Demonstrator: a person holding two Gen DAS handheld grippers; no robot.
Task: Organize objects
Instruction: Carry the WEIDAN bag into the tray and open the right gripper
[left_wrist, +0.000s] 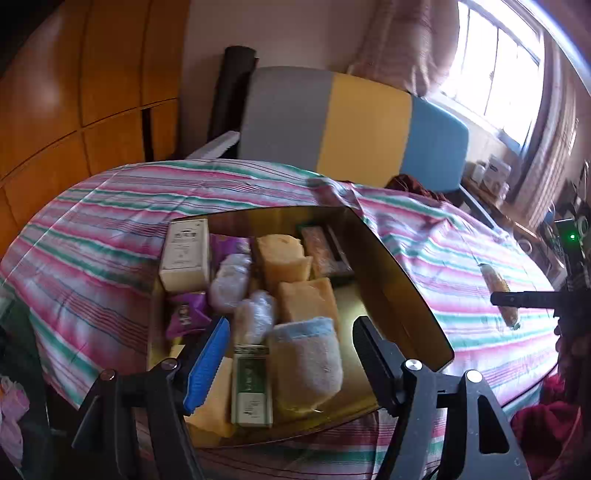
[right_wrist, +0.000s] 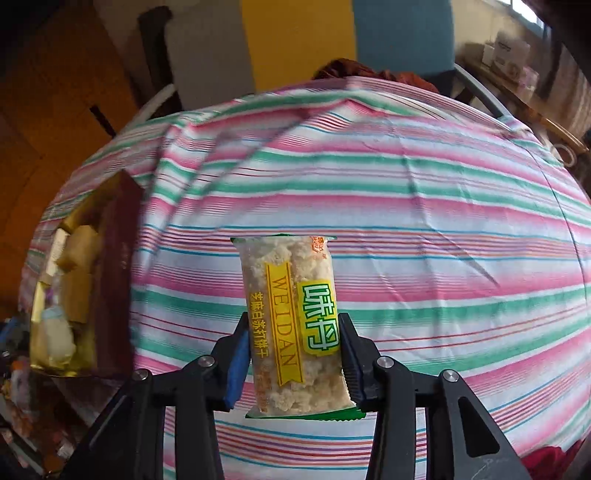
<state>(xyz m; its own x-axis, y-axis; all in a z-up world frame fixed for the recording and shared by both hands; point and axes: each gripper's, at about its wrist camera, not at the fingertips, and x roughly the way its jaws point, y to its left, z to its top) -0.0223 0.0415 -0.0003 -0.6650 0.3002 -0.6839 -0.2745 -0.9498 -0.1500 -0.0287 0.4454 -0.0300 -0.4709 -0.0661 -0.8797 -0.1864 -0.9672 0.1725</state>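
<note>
A gold-lined box (left_wrist: 399, 280) lies on the striped cloth and holds several snacks: yellow cakes (left_wrist: 284, 258), a white carton (left_wrist: 186, 254), purple packets and a green-and-white carton (left_wrist: 251, 384). My left gripper (left_wrist: 291, 339) is open and empty, just above the box's near end. My right gripper (right_wrist: 293, 332) is shut on a clear snack bar packet (right_wrist: 291, 317) with yellow and green labels, held above the cloth. The packet also shows in the left wrist view (left_wrist: 498, 291), right of the box. The box shows at the left in the right wrist view (right_wrist: 114, 280).
A table covered in a pink, green and white striped cloth (right_wrist: 424, 240) fills both views. A grey, yellow and blue chair back (left_wrist: 351, 125) stands behind it. Wooden cabinets (left_wrist: 74, 92) are at the left, a bright window (left_wrist: 495, 70) at the right.
</note>
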